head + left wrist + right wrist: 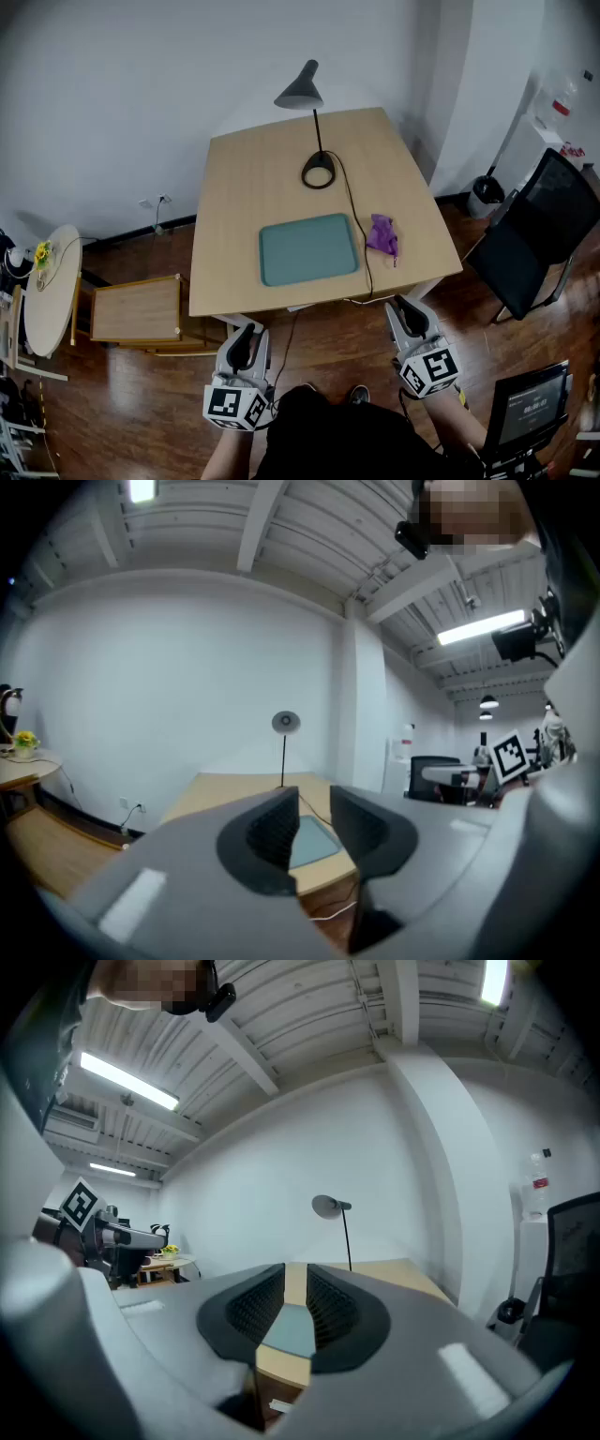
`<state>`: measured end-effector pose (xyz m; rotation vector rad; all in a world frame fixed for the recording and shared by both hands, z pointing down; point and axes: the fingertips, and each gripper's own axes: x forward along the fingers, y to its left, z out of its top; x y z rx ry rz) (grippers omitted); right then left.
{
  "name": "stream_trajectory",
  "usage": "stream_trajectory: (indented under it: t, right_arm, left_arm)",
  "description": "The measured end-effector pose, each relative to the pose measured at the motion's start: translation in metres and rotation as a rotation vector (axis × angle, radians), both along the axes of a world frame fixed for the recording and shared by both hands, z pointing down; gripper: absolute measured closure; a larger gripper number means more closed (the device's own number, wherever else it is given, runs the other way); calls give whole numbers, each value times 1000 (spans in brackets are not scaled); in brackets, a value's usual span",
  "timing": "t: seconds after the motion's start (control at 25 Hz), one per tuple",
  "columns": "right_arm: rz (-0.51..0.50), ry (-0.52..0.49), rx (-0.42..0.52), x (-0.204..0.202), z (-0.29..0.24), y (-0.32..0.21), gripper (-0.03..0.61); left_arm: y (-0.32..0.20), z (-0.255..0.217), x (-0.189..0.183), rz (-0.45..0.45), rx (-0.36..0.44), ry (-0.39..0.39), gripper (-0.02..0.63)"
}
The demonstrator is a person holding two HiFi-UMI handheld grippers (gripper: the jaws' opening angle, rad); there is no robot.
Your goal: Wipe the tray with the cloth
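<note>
The left gripper (247, 336) has its dark ribbed jaws parted with nothing between them; in the left gripper view only the far tray shows through the gap. The right gripper (406, 314) also stands parted, by a narrower slot, and is equally empty. Both are held close to level over the wooden floor, short of the table's 6 o'clock edge, and neither touches anything. That reads as a ready stance before any reach, so the wiping has not begun.

Outward from them stands the light wooden square table (253, 178). The flat teal rectangular tray (307, 248) lies bare near its 6 o'clock edge, probably set there to be within easy reach. The crumpled purple cloth (382, 233) sits at the tray's 3 o'clock, near it but not touching, and almost straight ahead of the right gripper, so that hand looks the natural one to pick it up. The left could then steady the tray's rim at 9 o'clock.

A thin black cable (361, 239) runs between tray and cloth and drops over the table's front edge. It comes from the grey-shaded desk lamp (317, 131), whose round base stands at the tray's 12 o'clock. Carrying the cloth across could snag that cable.
</note>
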<state>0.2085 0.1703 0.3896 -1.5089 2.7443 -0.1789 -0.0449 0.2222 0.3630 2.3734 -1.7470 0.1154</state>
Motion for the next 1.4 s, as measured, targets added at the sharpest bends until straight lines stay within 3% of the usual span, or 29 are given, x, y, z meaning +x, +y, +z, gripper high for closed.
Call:
stream_trajectory:
  t: [0.32, 0.44, 0.56, 0.64, 0.84, 1.04, 1.16, 1.2, 1.24, 1.32, 1.4]
  right_arm:
    - [144, 79, -85, 20, 55, -95, 503]
    - [240, 65, -221, 28, 96, -142, 503]
    - [353, 90, -369, 44, 140, -191, 503]
    - [406, 158, -447, 58, 166, -217, 502]
    - [429, 340, -649, 81, 232, -269, 422]
    - [422, 340, -837, 85, 289, -298, 368]
    - [443, 405, -909, 97, 309, -307, 393]
    - [445, 427, -923, 99, 315, -306, 463]
    - [441, 434, -927, 100, 318, -306, 494]
    - [432, 403, -892, 95, 308, -307, 512]
    - [428, 344, -786, 88, 281, -314, 517]
  left_arm:
    - [-108, 74, -67, -6, -94, -34, 468]
    - [-160, 116, -99, -10, -175, -70, 448]
    - [-205, 170, -119, 38, -323, -35, 448]
    - [-223, 209, -124, 77, -439, -3, 448]
    - [-249, 279, -134, 136, -650, -36, 448]
    - [-255, 296, -139, 96, -742, 29, 443]
    - [-257, 299, -127, 88, -777, 17, 411]
    - [-257, 301, -124, 84, -789, 7, 402]
    - [-257, 304, -122, 81, -799, -3, 402]
    - [-258, 310, -116, 83, -817, -9, 402]
    - [-255, 316, -108, 109, -835, -4, 402]
